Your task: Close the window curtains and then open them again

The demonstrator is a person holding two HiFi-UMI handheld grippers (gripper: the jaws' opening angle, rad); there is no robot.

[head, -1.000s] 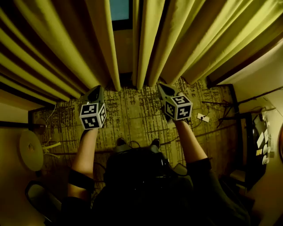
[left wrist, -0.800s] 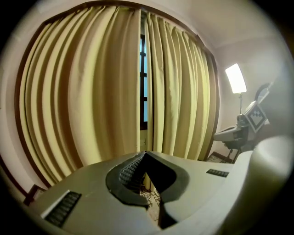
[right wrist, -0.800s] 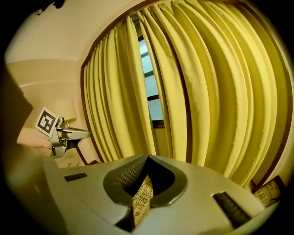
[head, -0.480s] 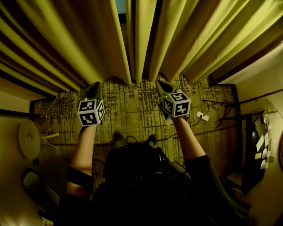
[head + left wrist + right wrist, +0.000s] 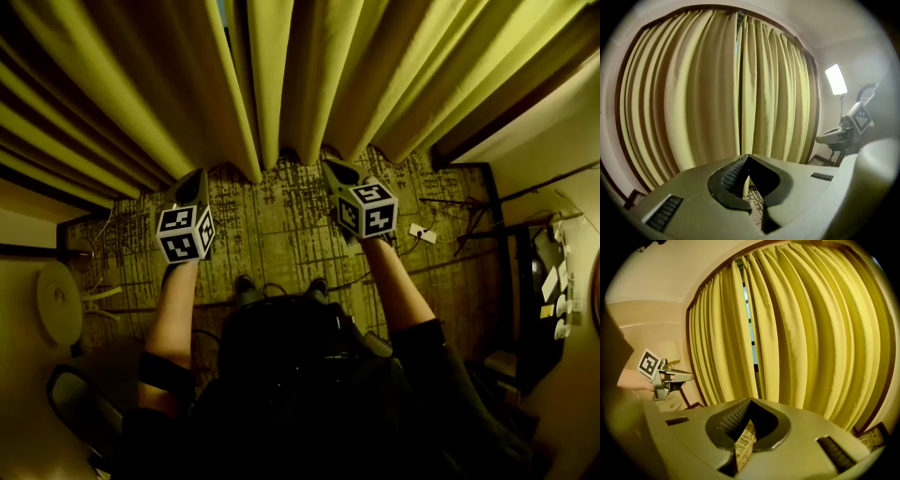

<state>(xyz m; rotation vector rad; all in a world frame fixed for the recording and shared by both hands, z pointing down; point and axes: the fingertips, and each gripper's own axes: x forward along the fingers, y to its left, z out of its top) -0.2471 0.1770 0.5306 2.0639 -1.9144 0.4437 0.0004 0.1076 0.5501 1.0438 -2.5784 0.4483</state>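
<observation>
The left curtain panel (image 5: 122, 84) and the right curtain panel (image 5: 403, 66) are hung almost together; a narrow slit of window (image 5: 751, 324) is seen between them. The left gripper (image 5: 748, 158) and right gripper (image 5: 750, 401) are held with jaws together, empty, near the fabric. Each inner edge should be clamped and drawn sideways evenly, not downward.

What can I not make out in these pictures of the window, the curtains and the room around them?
- Window: only a thin strip shows in any view; the curtains hide the rest.
- Curtain tops: head view, cut off by the upper edge.
- Small pale things at the right: head view, too small and dim to name.
- Round pale thing at the left: head view, too dim to identify.
</observation>
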